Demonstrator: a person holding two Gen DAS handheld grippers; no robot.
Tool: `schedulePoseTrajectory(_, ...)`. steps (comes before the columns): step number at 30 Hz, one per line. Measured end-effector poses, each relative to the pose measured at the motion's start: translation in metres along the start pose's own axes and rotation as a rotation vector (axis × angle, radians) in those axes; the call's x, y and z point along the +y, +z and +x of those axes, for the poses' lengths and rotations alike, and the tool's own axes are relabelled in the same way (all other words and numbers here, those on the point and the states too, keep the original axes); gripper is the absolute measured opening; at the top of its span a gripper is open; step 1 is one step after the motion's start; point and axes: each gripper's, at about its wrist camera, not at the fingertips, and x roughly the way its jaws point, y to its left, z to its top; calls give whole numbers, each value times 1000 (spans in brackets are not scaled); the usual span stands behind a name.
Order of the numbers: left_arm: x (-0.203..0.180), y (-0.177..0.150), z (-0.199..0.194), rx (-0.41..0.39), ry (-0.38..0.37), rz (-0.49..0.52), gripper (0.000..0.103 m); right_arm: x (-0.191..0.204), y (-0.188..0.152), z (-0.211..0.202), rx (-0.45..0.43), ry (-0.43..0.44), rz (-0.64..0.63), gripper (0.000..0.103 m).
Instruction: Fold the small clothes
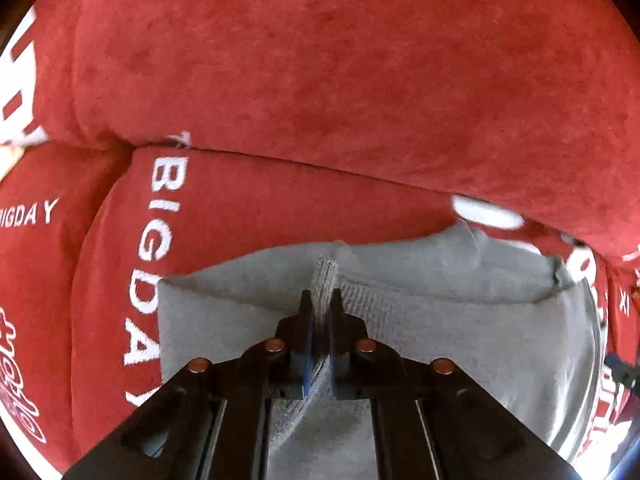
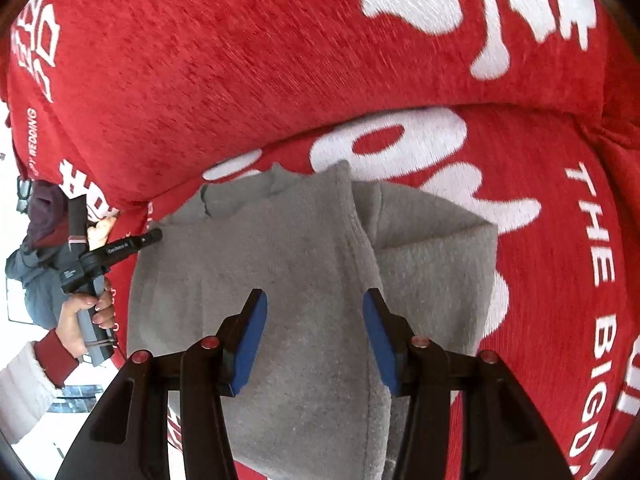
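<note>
The grey garment [image 2: 304, 280] lies on the red printed cushion [image 2: 248, 64], its long axis running near to far, ribbed edge toward the far side. The left gripper [image 1: 320, 300] pinches a ribbed fold of it between nearly closed jaws. The right gripper [image 2: 314, 300] hovers above the garment, jaws spread wide.

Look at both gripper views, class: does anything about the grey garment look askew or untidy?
Yes. The grey garment on the red cushion lies unevenly: one layer overlaps another at a slant, and its far edge is bunched. The left gripper pinches a ribbed fold; the right gripper is open above it.
</note>
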Motion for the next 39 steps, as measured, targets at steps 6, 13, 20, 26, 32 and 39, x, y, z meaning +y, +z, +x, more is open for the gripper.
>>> schedulePoseTrajectory(6,-2,2,-17,-79,159,-13,68,5,-5,-1,6,4,-16,54)
schedulePoseTrajectory(13,4,-17,-35,-27,146,-20,68,8,-15,-2,29,31,24,61)
schedulePoseTrajectory(20,-12,-69,-62,-10,159,-4,102,21,-31,-6,47,26,28,73)
schedulePoseTrajectory(26,-13,-98,-81,33,134,2,102,32,-49,-9,42,21,54,79)
schedulePoseTrajectory(32,-6,-115,-87,51,117,17,102,49,-76,-9,47,10,70,79)
schedulePoseTrajectory(39,13,-141,-93,98,54,56,102,77,-110,-5,67,6,101,79)
